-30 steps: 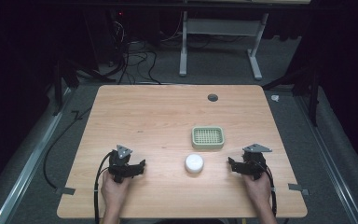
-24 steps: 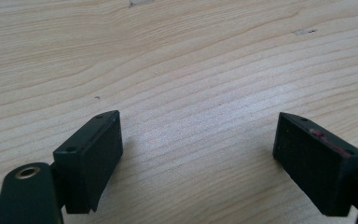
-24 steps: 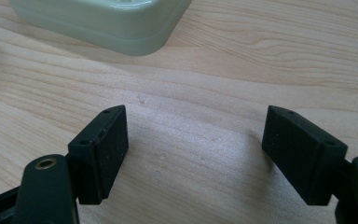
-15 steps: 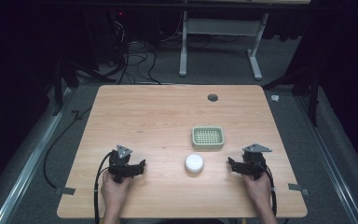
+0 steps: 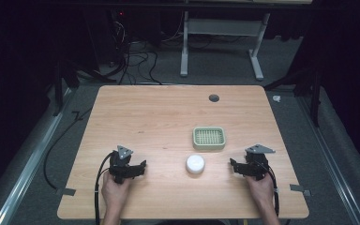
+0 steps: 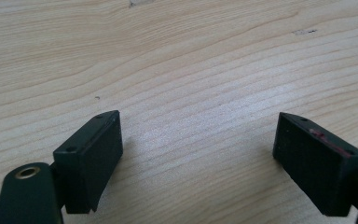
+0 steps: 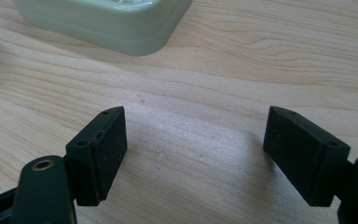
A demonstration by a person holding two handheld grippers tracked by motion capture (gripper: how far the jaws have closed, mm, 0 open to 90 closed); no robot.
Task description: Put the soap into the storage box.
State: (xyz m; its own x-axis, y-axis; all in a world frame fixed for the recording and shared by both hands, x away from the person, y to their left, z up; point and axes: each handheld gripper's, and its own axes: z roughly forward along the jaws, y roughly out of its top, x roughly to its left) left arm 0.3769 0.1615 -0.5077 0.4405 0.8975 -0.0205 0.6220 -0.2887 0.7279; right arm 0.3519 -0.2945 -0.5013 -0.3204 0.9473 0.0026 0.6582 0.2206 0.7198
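A pale green slotted soap dish [image 5: 209,138] sits right of the table's middle; its near corner [image 7: 107,21] shows at the top of the right gripper view. A round white bar [image 5: 195,164] lies just in front of the dish. My left gripper [image 5: 140,167] rests on the wood near the front left, open, with bare table between its jaws [image 6: 198,149]. My right gripper [image 5: 233,166] rests near the front right, open and empty [image 7: 195,151], pointing toward the white bar, a short way right of it.
The wooden table [image 5: 150,117] has a dark cable hole [image 5: 213,98] near its far edge. Tape strips [image 5: 300,189] mark the front corners. A cable [image 5: 98,187] trails from the left gripper. Beyond the table stand a white desk frame [image 5: 225,42] and floor cables.
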